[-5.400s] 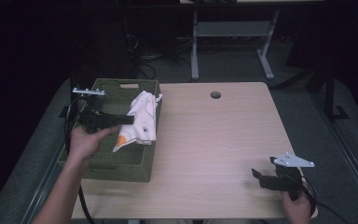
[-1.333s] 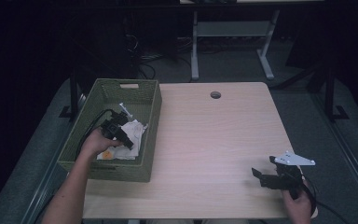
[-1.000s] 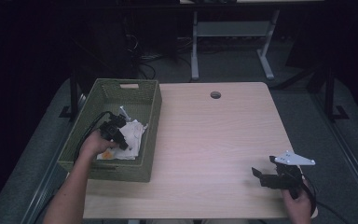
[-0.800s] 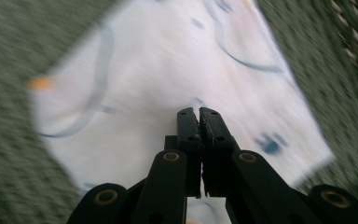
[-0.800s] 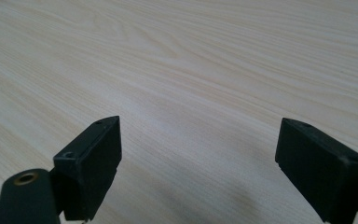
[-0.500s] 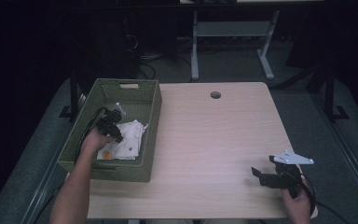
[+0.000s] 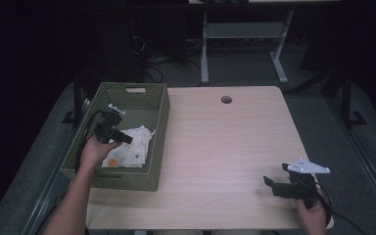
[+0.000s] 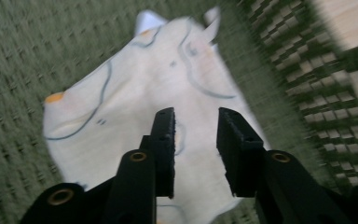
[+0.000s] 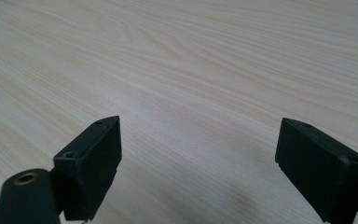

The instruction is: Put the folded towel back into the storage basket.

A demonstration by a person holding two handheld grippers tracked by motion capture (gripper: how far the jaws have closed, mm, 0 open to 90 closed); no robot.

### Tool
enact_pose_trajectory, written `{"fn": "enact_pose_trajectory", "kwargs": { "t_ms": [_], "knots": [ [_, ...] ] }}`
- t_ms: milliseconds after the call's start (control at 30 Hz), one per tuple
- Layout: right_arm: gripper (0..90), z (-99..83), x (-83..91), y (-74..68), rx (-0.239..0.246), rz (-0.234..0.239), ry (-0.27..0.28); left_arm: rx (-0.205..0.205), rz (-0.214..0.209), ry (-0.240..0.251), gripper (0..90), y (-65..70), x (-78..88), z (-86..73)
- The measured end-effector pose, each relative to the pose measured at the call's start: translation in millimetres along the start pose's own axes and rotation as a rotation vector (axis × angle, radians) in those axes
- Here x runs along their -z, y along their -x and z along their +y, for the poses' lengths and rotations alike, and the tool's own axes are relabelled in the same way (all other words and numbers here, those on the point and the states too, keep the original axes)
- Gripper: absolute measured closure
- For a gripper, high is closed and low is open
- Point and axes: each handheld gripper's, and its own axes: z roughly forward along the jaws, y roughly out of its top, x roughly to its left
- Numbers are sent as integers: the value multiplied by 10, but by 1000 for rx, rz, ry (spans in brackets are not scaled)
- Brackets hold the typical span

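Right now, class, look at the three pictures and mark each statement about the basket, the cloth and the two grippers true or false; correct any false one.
1. The white cloth lies inside the green basket. True.
2. The left gripper is clamped shut on the cloth. False: its jaws stand apart above the cloth, with a gap between them.
3. The right gripper is open over bare wooden table. True.
4. The basket sits at the table's right edge. False: it sits at the left edge, on the left gripper's side.
5. The right gripper holds a cup. False: nothing is between its jaws.
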Motion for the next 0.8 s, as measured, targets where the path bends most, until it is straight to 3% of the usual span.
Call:
{"fn": "enact_pose_trajectory", "kwargs": {
  "t_ms": [67,167,300,433,800],
  "knots": [
    [139,13,14,6,11,2,5,12,-35,52,647,71,68,-24],
    [140,21,20,13,11,2,10,13,-34,62,611,116,94,-31],
    [140,24,32,35,8,7,13,27,-43,115,586,185,157,-54],
    [140,24,41,41,4,5,15,22,-41,109,573,225,161,-56],
    [139,15,71,23,9,2,21,13,-69,160,536,428,228,-80]
  ]
}}
